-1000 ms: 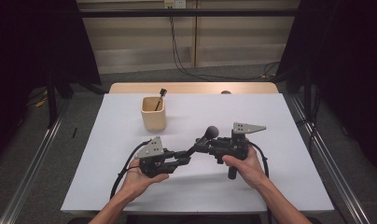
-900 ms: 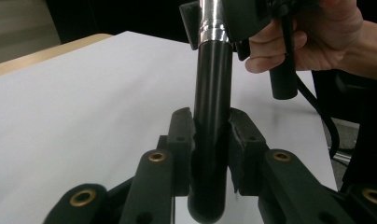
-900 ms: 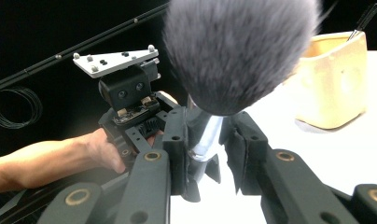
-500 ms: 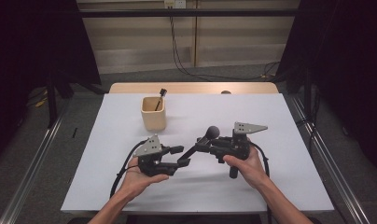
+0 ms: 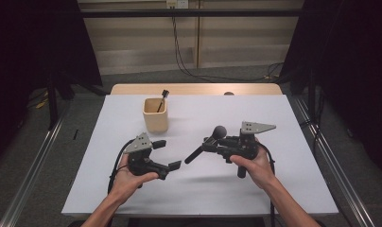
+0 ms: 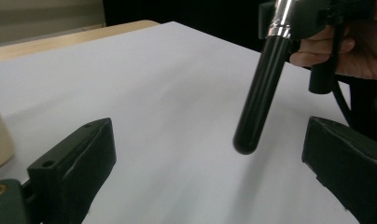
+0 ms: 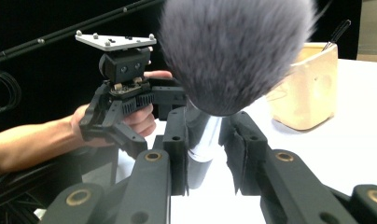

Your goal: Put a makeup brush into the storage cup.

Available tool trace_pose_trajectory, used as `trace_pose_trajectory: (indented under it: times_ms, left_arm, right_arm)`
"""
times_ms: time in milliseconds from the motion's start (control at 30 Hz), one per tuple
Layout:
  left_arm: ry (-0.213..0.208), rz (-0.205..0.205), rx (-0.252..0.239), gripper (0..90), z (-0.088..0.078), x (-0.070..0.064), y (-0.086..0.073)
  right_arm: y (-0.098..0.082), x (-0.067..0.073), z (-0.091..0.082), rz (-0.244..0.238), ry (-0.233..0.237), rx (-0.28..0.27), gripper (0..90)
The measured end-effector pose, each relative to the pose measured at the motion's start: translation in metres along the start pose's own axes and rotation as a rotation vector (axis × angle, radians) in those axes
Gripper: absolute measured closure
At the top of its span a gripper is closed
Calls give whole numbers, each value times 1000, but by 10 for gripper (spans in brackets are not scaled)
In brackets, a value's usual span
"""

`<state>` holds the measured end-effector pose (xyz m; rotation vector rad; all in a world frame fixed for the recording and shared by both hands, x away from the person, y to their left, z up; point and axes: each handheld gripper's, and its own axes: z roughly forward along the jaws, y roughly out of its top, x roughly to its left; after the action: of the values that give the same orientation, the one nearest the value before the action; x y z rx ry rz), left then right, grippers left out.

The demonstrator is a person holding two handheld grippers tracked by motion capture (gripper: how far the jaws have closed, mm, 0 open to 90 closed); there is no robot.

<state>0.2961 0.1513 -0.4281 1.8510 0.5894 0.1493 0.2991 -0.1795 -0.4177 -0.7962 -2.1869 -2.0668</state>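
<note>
A makeup brush (image 5: 204,145) with a fluffy grey head (image 7: 233,51) and a black handle (image 6: 261,93) is held above the white table. My right gripper (image 5: 210,144) is shut on its silver ferrule (image 7: 205,140), head up and handle pointing left toward my left gripper (image 5: 166,154). The left gripper's jaws have just been opening and now stand wide. In the left gripper view the handle's end hangs ahead between the jaws, touching neither pad (image 6: 79,158).
A beige cup (image 5: 155,115) stands at the back left of the white table (image 5: 274,189), with a thin dark brush (image 5: 161,99) leaning in it. A wooden strip runs along the table's far edge. Both forearms come in from the near edge.
The left gripper has let go of the brush handle, opened wide and drawn back to the left. The right gripper still holds the brush in about the same place.
</note>
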Motion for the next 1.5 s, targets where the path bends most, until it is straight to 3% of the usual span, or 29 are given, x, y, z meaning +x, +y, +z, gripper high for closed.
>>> trace_pose_trajectory:
  times_ms: [200,433,567,1000,1067,1500]
  left_arm:
    - [21,-17,-7,23,-6,4,-2]
    - [56,12,-11,22,-7,4,-2]
    - [52,20,-10,23,-6,3,-2]
    - [48,38,-16,23,-2,0,-2]
    - [63,49,-15,23,-2,-1,-1]
    - [38,43,-23,24,1,-3,1]
  right_arm:
    - [7,-2,-3,-11,0,31,713]
    - [15,-2,-2,-30,2,64,713]
    - [22,-2,0,-38,-1,103,712]
    - [43,-2,11,-57,6,287,713]
    - [46,-2,15,-62,2,324,713]
    - [59,2,40,-92,-6,503,713]
